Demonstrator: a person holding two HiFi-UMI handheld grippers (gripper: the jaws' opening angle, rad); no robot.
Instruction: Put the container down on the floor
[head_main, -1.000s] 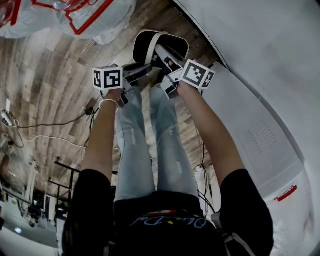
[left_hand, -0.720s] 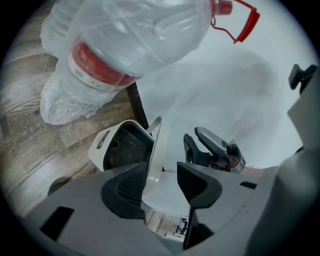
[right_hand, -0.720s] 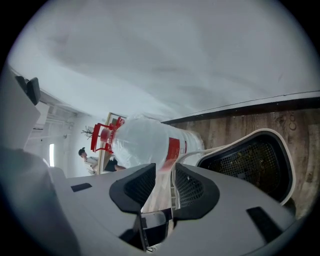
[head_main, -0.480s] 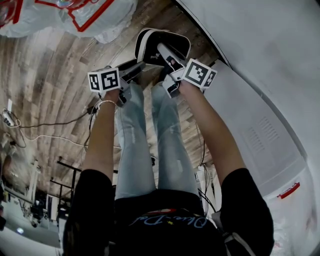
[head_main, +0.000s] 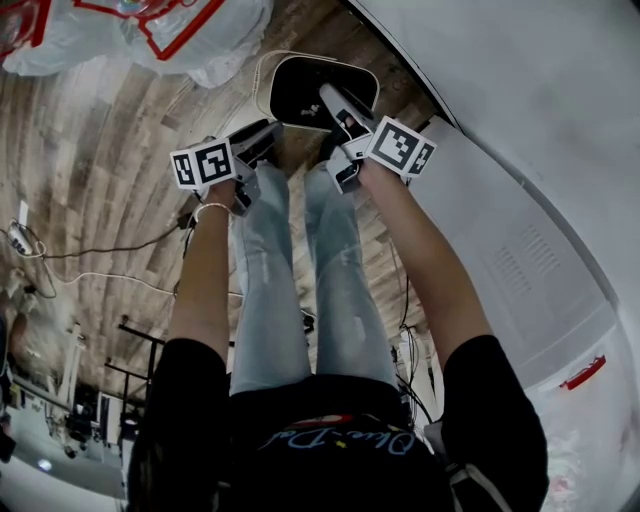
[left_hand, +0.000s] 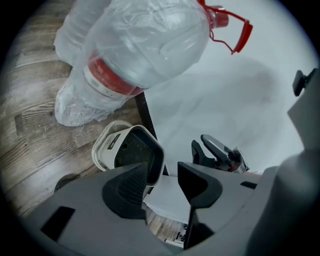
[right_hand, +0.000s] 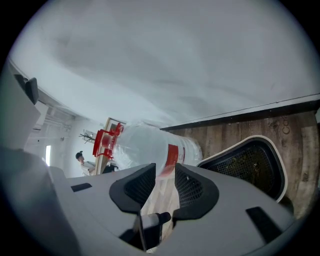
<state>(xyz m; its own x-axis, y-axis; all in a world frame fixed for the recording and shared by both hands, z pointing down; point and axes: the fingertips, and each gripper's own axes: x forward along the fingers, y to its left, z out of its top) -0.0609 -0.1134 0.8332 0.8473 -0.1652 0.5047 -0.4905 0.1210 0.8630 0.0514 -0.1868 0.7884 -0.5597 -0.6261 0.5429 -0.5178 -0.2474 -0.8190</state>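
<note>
Nearest the camera, both arms reach out straight and downward over the person's legs (head_main: 270, 300) in pale jeans. The left arm (head_main: 200, 290) is on the left, with a bracelet (head_main: 215, 206) at its wrist, and the right arm (head_main: 425, 260) is on the right.

The left gripper (head_main: 268, 132) slopes down toward the floor (head_main: 100, 150). Its jaws have just been opening and now stand wide apart. In the left gripper view (left_hand: 163, 172) neither pad presses on anything. The near corner of the container (left_hand: 130, 150) shows just past the left jaw and free of it.

The right gripper (head_main: 332, 100) slopes down in the same way, with its tip at the container's right near edge. In the right gripper view (right_hand: 165, 172) its jaws stand a little apart, and only floorboards show through the gap. The container (right_hand: 255, 162) lies off to the right of them.

The container (head_main: 300, 90), black inside with a white rim, sits on the wooden floor just beyond both grippers, beside the dark foot of the white wall (head_main: 520, 100) on the right.

Farther left lie plastic-wrapped water bottles (head_main: 190, 30) with red handles. In the left gripper view one bottle (left_hand: 145, 45) is above the container. Cables (head_main: 90, 250) trail across the boards at the left.
</note>
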